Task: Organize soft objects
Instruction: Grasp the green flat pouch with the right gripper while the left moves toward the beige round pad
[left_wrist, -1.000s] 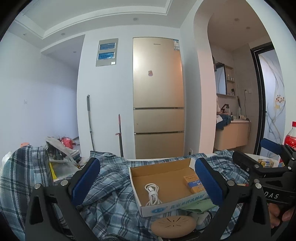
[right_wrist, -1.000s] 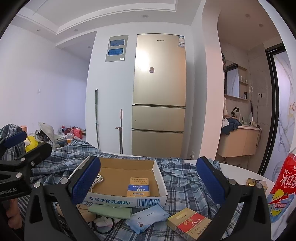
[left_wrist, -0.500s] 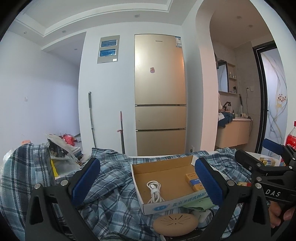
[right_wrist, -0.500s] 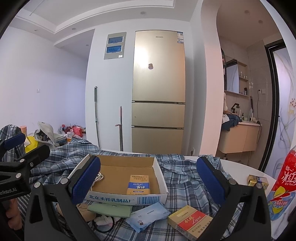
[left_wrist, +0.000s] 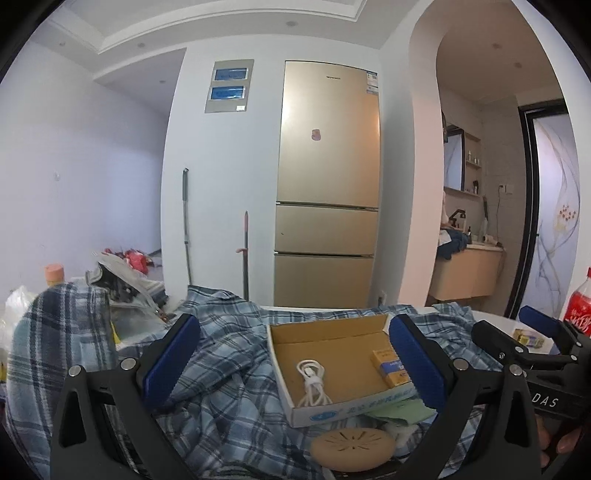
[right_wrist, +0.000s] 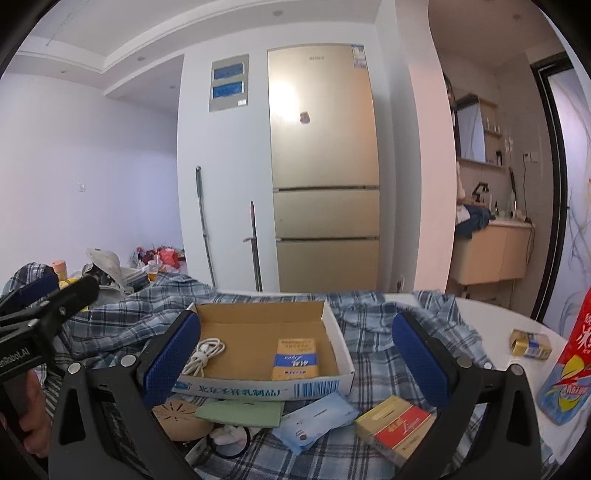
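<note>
Around the cardboard box (right_wrist: 269, 350) sprawls the plaid shirt (left_wrist: 221, 387), nearer the left gripper (left_wrist: 291, 369); both grippers gape, holding nothing.

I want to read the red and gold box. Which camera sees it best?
The right wrist view: the red and gold box lies whole on the plaid cloth, label up. The left wrist view does not show it.
</note>
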